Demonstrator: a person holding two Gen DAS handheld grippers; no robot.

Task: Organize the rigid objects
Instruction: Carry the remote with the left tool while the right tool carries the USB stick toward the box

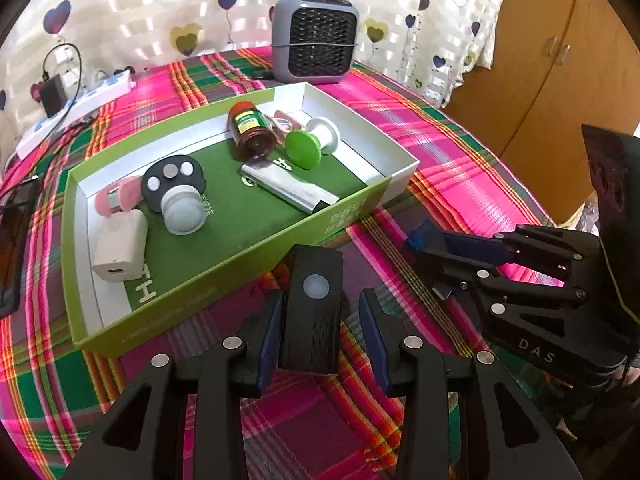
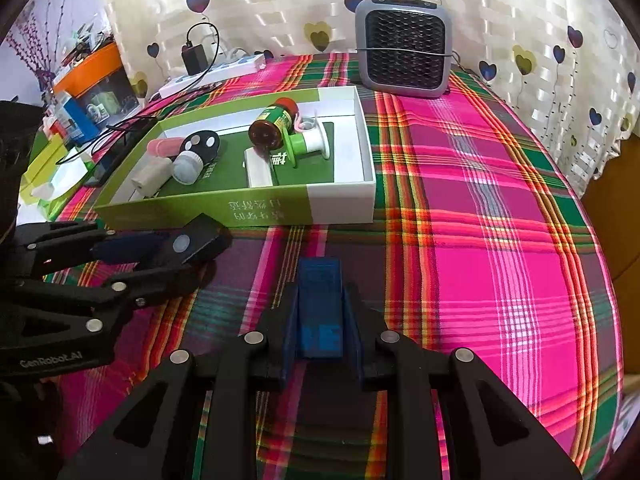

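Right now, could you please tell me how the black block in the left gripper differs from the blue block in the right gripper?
The black block is dark with a round pale disc on its upper face; the blue block is blue with no such disc. In the left wrist view the black block touches only one finger, with a gap to the other; the blue block sits snug between both fingers. Both are rectangular blocks, outside the green box.

Counter under a pink, green and purple plaid cloth (image 2: 500, 208)

A shallow green-and-white box (image 1: 344, 216) lies open on the cloth near its middle. A grey fan heater (image 1: 316, 38) stands upright just behind the box's far end, by the curtain. A white power strip (image 1: 76, 106) with a black adapter plugged in lies along the far left edge, cables trailing beside it.
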